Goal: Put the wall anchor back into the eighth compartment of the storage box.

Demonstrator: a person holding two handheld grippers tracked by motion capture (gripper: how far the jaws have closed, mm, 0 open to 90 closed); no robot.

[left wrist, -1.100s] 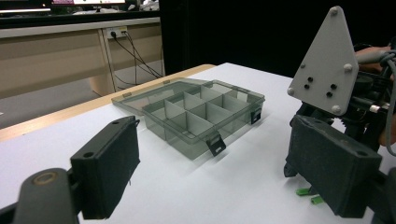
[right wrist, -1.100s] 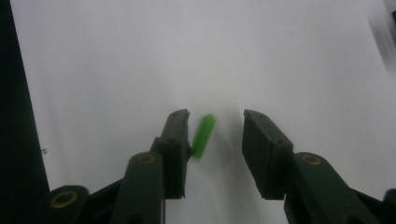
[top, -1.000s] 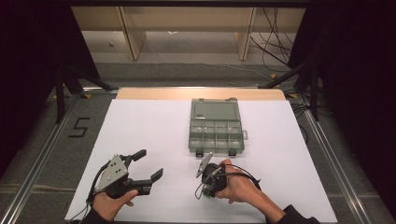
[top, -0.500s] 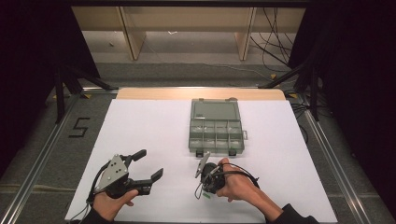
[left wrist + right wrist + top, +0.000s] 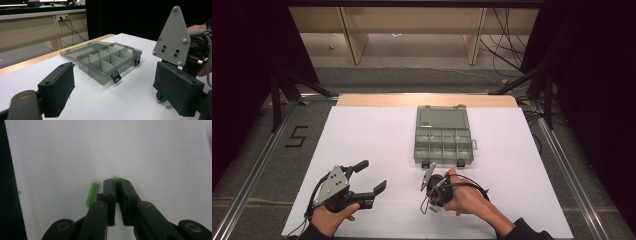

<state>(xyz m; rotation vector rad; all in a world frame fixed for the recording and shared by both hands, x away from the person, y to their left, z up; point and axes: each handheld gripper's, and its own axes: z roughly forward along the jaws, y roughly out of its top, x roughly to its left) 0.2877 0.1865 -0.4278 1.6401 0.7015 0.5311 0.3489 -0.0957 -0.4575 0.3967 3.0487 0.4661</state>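
Note:
My right gripper (image 5: 116, 182) points down at the white table, shut on a small green piece (image 5: 115, 180) whose tip sticks out between the pads. A second green piece (image 5: 92, 194) lies loose on the table just beside its left jaw. In the high view the right gripper (image 5: 430, 206) is near the front, below the box, with the green piece (image 5: 432, 210) at its tips. My left gripper (image 5: 372, 175) stands open to the left with nothing between its jaws. The left gripper view shows its wide-apart jaws (image 5: 117, 100) framing the box (image 5: 110, 60).
A clear grey compartment box (image 5: 443, 135) lies open at the table's middle back, lid flat behind it, latches toward me. The white sheet (image 5: 362, 135) covers the table, with a wooden strip (image 5: 377, 100) along the far edge. Metal rails run along both sides.

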